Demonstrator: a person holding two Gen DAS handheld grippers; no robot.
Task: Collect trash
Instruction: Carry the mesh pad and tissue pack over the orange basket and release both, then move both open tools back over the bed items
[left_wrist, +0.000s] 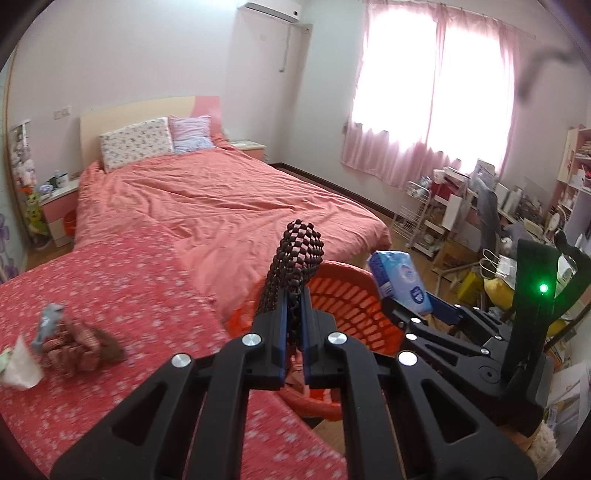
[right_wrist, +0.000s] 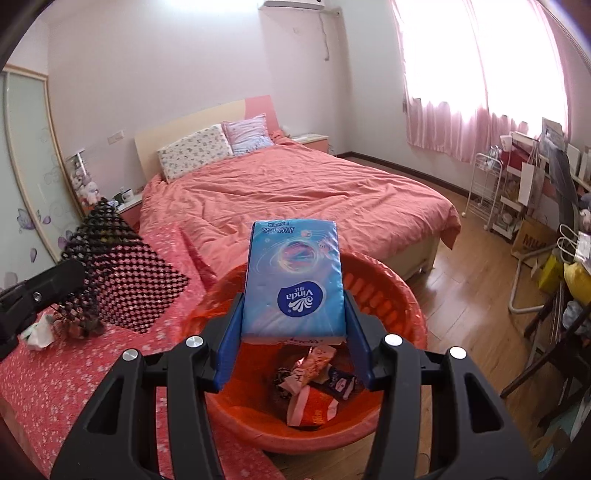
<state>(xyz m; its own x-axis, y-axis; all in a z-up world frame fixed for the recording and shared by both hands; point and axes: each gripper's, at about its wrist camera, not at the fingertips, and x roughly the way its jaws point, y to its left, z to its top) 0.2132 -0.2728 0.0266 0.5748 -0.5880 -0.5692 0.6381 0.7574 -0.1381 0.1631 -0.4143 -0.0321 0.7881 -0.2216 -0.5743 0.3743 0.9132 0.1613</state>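
My left gripper (left_wrist: 294, 314) is shut on a dark brown beaded mesh mat (left_wrist: 295, 258), which stands up between the pads; the same mat (right_wrist: 125, 273) hangs at the left of the right wrist view. My right gripper (right_wrist: 294, 325) is shut on a blue Vinda tissue pack (right_wrist: 295, 277), held just above the orange plastic basket (right_wrist: 399, 295). That basket holds several wrappers (right_wrist: 314, 384). In the left wrist view the basket (left_wrist: 351, 302) sits right behind the mat, with the tissue pack (left_wrist: 400, 277) over its right rim. A crumpled white tissue (left_wrist: 20, 363) and brownish wrappers (left_wrist: 79, 341) lie on the red flowered bedspread (left_wrist: 129, 295).
A large bed with a salmon quilt (right_wrist: 295, 192) fills the middle, two pillows (right_wrist: 195, 147) at its head. Nightstands flank it. A cluttered desk, wire rack (right_wrist: 487, 192) and bags (right_wrist: 569, 273) line the right wall under the pink curtains. Wooden floor (right_wrist: 469, 295) lies between bed and desk.
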